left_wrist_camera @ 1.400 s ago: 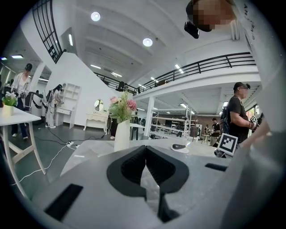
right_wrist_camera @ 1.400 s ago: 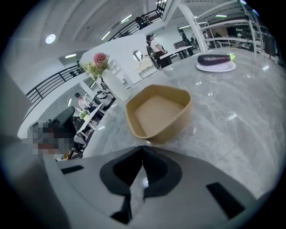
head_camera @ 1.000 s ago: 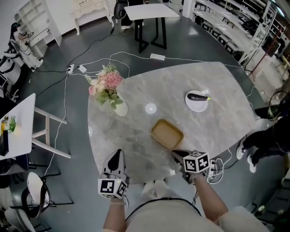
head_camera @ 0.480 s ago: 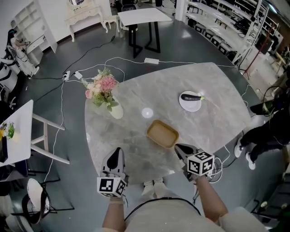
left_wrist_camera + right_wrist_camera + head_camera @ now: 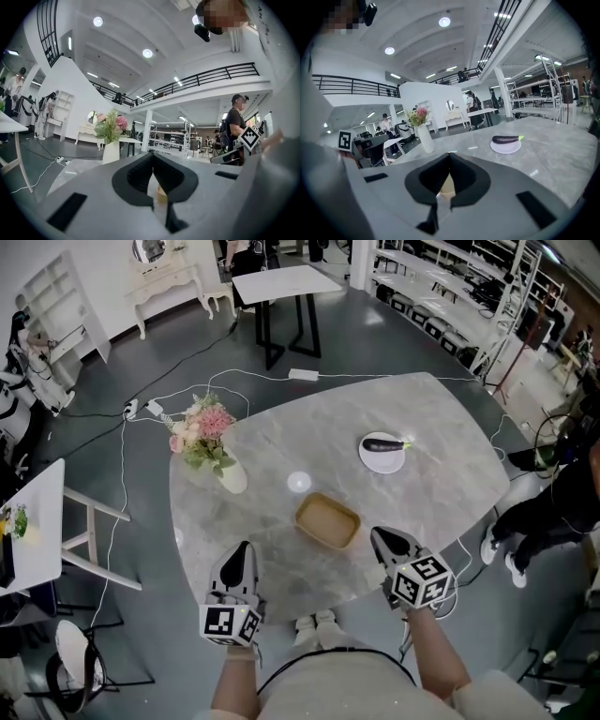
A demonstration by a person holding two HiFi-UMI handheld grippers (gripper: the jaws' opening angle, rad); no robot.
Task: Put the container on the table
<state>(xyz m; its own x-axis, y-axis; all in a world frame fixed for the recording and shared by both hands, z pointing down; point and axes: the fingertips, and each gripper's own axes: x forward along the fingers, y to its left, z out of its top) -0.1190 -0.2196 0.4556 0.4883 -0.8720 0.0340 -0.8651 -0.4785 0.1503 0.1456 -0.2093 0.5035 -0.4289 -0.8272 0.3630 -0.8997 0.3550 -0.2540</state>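
Note:
The container (image 5: 327, 520), a shallow tan tray with nothing in it, rests on the grey marble table (image 5: 441, 427) near its front edge. My right gripper (image 5: 381, 539) hovers just right of it, shut and holding nothing, clear of the tray. At the table's front left edge my left gripper (image 5: 242, 554) is shut too, with nothing in it. In the left gripper view the jaws (image 5: 153, 154) meet, and a bit of the container (image 5: 161, 193) shows beyond them. The right gripper view shows its jaws (image 5: 450, 156) closed, with the container (image 5: 446, 186) behind.
A white plate with an eggplant (image 5: 382, 452) lies at the table's far right. A white vase of pink flowers (image 5: 208, 442) stands at the far left. Cables (image 5: 141, 409) run over the floor. A white side table (image 5: 33, 521) stands left; a person (image 5: 553, 512) is at the right.
My right gripper has lifted and drawn away from the container's near right corner. The left gripper rose a little. The container stays put on the table.

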